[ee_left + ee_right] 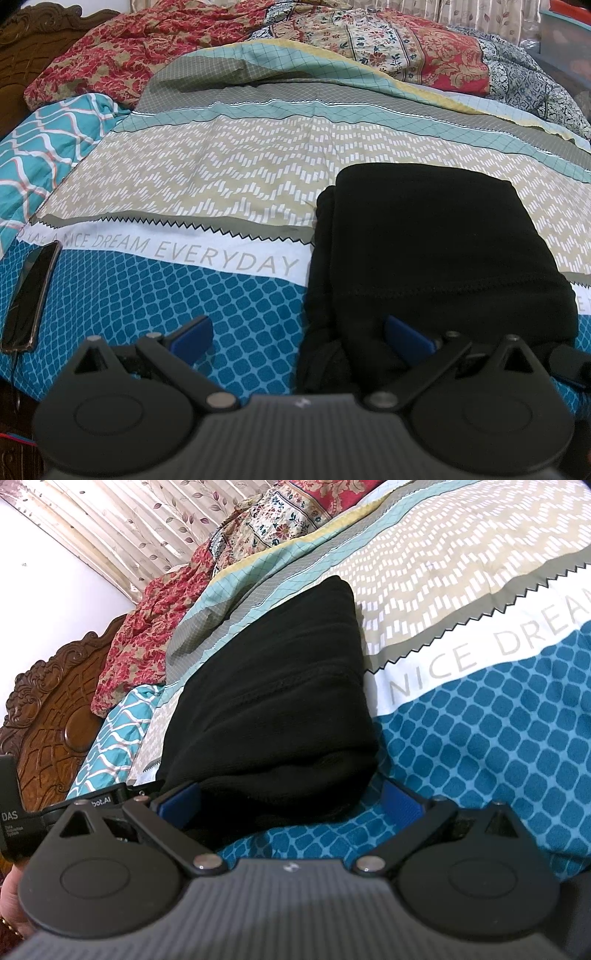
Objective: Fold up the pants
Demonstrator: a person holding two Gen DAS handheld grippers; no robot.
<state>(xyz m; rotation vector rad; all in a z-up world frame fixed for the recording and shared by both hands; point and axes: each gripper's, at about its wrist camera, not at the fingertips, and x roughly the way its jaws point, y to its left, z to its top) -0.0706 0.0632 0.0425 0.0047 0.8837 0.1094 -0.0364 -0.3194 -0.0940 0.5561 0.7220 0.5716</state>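
Nearest in the left wrist view, the left gripper (299, 332) is spread wide and grasps nothing; its right blue finger (406, 334) lies against the near edge of the black pants (436, 240), while the other finger sits over bare bedsheet (221, 302). In the right wrist view the right gripper (291, 801) is likewise released and wide, with the near end of the pants (273, 686) lying between its fingers and its left finger (181, 803) tucked at the bundle's edge, clamping nothing.

The pants lie on the bed as a compact, thick rectangle, several layers stacked, so the folding looks nearly or fully done. Both grippers probably sit at the near edge either to let go or to tidy it.

Further off, a phone (29, 299) rests near the bed's left edge. Beyond lie a crumpled red floral blanket (129, 48), a carved wooden headboard (48, 709) and a curtain (122, 524).
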